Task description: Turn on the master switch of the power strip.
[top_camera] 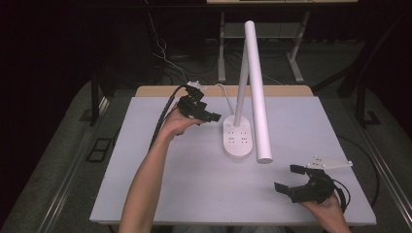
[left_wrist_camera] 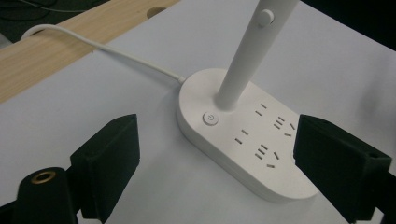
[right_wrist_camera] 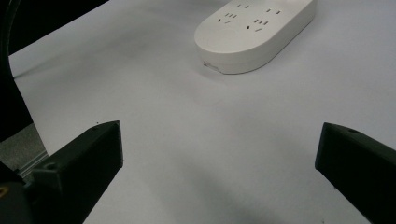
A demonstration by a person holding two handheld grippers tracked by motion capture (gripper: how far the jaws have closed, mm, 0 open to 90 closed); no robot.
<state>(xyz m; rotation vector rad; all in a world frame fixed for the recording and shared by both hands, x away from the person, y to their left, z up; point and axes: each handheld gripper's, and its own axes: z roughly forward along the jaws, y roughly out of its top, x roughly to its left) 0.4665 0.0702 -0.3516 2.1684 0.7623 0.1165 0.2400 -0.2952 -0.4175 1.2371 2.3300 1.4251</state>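
Where visible, lamp base, perhaps untouched

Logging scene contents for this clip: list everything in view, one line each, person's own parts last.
lamp: 1, white, mid-table; pole rises from its base, head bar angled down toward the near right
base: 1, white oval with sockets and a round power button, flat on the table
cord: 1, white, runs from the base's far end over the wooden strip
table: 1, pale grey top, wooden strip along its far edge
floor cables: several, dark and white, beyond the table
left gripper: 1, black, left of the base, open
right gripper: 1, black with grey plate, near right corner, open
forearms: 2, left one long across the table, right hand at the near edge
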